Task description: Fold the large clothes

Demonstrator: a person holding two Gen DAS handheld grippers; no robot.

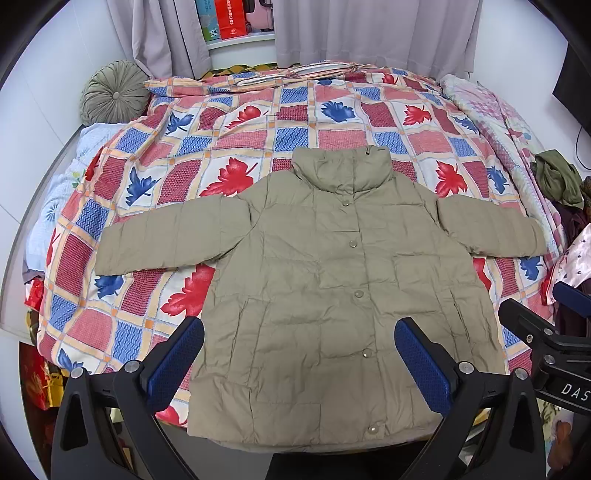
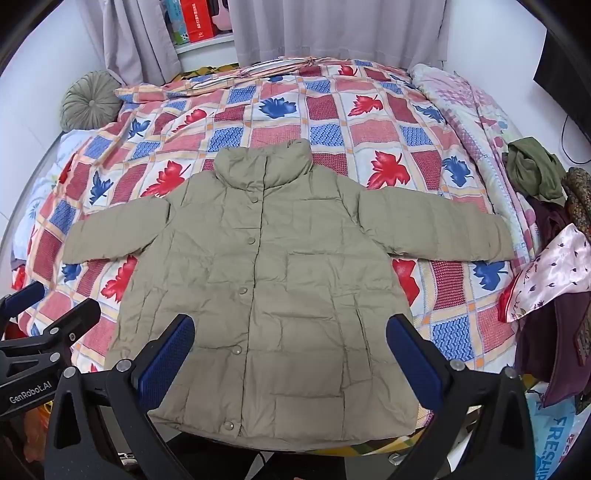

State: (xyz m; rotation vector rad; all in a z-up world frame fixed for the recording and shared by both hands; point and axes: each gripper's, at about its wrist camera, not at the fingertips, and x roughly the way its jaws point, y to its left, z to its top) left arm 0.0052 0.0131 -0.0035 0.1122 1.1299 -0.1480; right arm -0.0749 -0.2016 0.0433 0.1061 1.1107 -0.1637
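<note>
An olive puffer jacket (image 1: 325, 280) lies flat and face up on the bed, buttoned, collar away from me, both sleeves spread out sideways. It also shows in the right wrist view (image 2: 280, 288). My left gripper (image 1: 299, 350) is open and empty, held above the jacket's lower hem. My right gripper (image 2: 290, 347) is open and empty too, above the same hem area. The right gripper shows at the right edge of the left wrist view (image 1: 554, 332), and the left gripper at the left edge of the right wrist view (image 2: 40, 332).
The bed has a patchwork leaf-print quilt (image 1: 258, 122). A round green cushion (image 1: 114, 92) sits at the far left. A heap of other clothes (image 2: 554, 229) lies along the bed's right edge. Grey curtains (image 1: 332, 29) and a shelf stand behind.
</note>
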